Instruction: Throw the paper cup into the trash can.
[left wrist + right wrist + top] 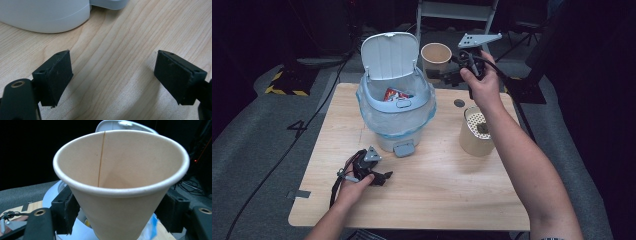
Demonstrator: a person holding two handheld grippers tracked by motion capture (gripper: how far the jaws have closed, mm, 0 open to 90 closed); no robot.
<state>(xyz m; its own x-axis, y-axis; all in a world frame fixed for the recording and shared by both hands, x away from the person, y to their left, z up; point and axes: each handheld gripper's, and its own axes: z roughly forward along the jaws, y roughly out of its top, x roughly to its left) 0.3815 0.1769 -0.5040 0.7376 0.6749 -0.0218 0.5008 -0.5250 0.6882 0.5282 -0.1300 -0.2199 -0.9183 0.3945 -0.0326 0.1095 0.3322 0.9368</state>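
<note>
A tan paper cup (pixel 435 56) hangs in the air just right of the open lid of a small pale-blue bin (pixel 396 102). My right gripper (pixel 443 76) is shut on the cup's lower wall; in the right gripper view the empty cup (pixel 120 170) stands upright between both jaws of that gripper (pixel 120 213). The bin has a bluish bag liner and a red wrapper (pixel 393 93) inside. My left gripper (pixel 383 176) rests on the table in front of the bin, open, with bare wood between the jaws of this gripper (pixel 112 77).
A second paper cup (pixel 476 131) with dark bits inside stands on the wooden table (pixel 437 200), right of the bin. A small dark disc (pixel 459 103) lies behind it. A chair (pixel 457 10) and cables sit beyond the far edge.
</note>
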